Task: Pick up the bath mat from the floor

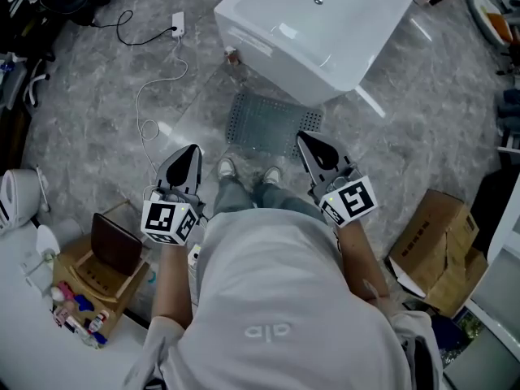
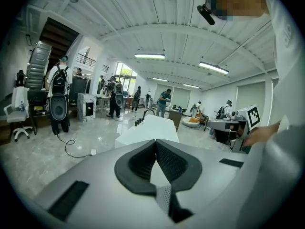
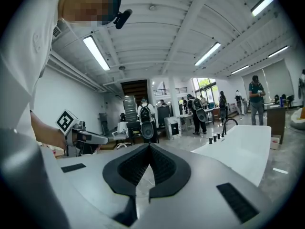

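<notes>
The bath mat [image 1: 270, 125], grey and perforated, lies flat on the marble floor just ahead of the person's shoes [image 1: 248, 171], against the white bathtub [image 1: 321, 24]. My left gripper [image 1: 190, 156] is held at waist height to the left of the mat, well above it, shut on nothing. At the same height to the mat's right, my right gripper [image 1: 312, 146] is also shut with nothing in it. In the left gripper view the closed jaw tips [image 2: 155, 143] point level across the room, over the bathtub [image 2: 148, 128]; the mat is hidden. The right gripper view shows the same closed tips [image 3: 149, 148].
A white cable [image 1: 156, 96] with a plug runs across the floor at the left. An open box of small items [image 1: 101, 270] stands at the lower left, cardboard boxes [image 1: 439, 246] at the right. Several people [image 2: 114, 97] stand far off in the hall.
</notes>
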Available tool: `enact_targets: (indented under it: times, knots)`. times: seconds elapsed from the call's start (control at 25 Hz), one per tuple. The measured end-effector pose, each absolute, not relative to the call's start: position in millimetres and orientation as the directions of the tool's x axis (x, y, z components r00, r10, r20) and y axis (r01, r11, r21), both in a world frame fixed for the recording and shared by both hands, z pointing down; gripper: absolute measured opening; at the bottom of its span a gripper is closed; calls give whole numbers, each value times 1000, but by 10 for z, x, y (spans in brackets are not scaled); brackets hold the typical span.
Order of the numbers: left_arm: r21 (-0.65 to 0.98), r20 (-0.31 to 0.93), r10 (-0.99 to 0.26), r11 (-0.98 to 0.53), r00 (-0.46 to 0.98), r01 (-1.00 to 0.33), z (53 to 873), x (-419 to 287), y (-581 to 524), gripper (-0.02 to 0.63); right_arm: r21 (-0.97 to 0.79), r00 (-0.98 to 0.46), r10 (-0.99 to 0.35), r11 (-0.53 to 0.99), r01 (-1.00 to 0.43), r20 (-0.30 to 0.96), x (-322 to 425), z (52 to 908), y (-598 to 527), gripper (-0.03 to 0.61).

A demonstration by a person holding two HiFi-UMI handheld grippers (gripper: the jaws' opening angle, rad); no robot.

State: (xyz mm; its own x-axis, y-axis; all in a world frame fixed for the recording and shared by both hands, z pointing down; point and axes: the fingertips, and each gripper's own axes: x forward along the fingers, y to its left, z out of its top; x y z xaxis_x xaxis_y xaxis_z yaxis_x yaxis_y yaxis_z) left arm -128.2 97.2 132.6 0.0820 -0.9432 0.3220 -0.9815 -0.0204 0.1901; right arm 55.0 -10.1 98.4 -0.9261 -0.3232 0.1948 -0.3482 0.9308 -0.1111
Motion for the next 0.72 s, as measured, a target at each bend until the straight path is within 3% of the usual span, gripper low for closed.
enact_targets:
  times: [0.72]
  knots:
    - [286, 452, -800, -290, 395, -913, 2331, -1545, 87, 17, -143, -765, -533, 779, -610, 362, 533, 1662, -396, 25]
